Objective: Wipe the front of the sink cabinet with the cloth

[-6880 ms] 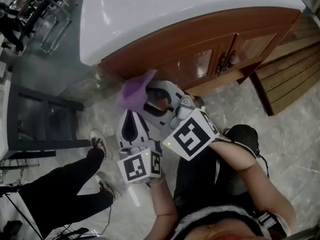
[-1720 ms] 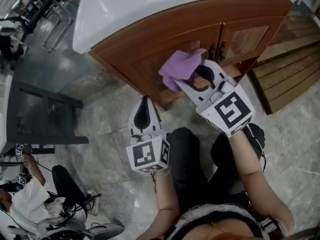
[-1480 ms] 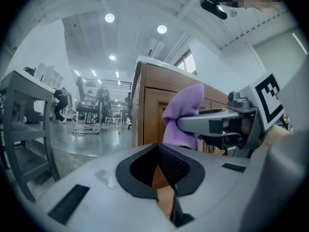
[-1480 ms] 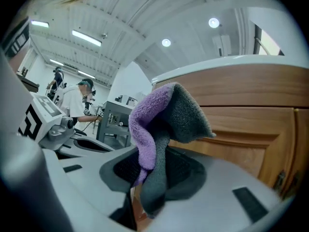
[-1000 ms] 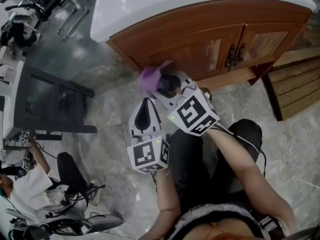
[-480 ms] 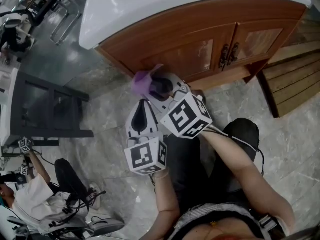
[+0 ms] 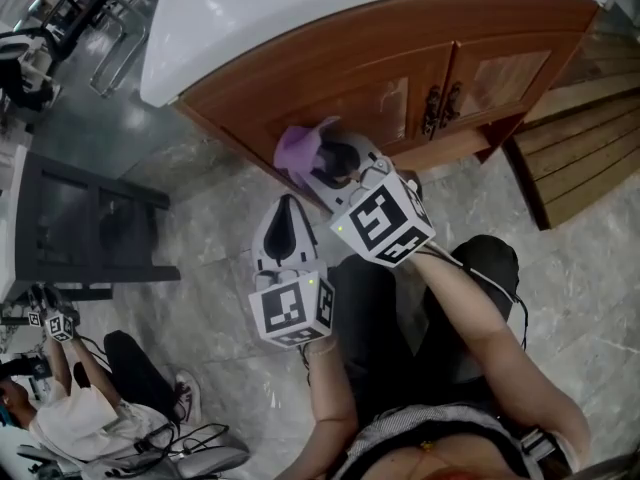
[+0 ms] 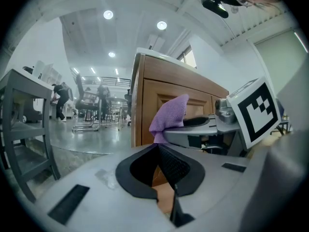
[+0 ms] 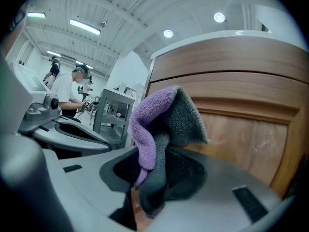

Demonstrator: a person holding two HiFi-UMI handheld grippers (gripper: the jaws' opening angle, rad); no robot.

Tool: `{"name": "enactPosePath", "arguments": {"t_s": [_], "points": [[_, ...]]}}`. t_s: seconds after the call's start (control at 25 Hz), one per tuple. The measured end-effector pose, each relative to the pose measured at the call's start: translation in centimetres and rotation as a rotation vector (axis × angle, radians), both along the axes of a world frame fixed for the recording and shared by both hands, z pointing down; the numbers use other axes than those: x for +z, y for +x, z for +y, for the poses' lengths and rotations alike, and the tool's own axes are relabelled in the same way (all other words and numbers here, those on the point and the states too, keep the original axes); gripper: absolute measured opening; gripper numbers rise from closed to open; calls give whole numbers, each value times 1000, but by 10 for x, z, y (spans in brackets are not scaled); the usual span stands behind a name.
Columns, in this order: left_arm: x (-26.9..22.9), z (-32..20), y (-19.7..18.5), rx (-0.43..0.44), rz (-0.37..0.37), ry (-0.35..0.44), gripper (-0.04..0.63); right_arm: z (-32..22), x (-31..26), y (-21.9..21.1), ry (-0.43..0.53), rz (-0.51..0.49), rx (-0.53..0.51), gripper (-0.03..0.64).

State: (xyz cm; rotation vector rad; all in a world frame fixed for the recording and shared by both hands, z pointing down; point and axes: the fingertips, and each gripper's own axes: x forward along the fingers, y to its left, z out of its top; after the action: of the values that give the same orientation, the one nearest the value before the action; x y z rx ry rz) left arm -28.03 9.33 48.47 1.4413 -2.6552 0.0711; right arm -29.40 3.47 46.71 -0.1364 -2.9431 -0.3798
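Right gripper (image 7: 325, 160) clamps my purple cloth (image 7: 298, 148), cabinet front (image 7: 350, 78) just ahead, its corner edge leftward | left gripper (image 7: 286, 206) jaws together, alongside | open floor (image 7: 200, 218) left of both.

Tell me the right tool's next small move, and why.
Probably sweep the cloth along the cabinet front toward the door handles. The right tool is shut on the cloth, which sits low near the front's left end, so most of the wood lies toward the handles.
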Motion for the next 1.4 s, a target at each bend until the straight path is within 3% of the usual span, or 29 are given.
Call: {"name": "enactPosePath", "arguments": {"t_s": [0.6,1.4], "points": [[1,-22,10,35,5,6,6,-17,0,11,15,-4,33,173],[11,-44,23,99,44,31,6,-59,5,41,57,44,164,173]]}}
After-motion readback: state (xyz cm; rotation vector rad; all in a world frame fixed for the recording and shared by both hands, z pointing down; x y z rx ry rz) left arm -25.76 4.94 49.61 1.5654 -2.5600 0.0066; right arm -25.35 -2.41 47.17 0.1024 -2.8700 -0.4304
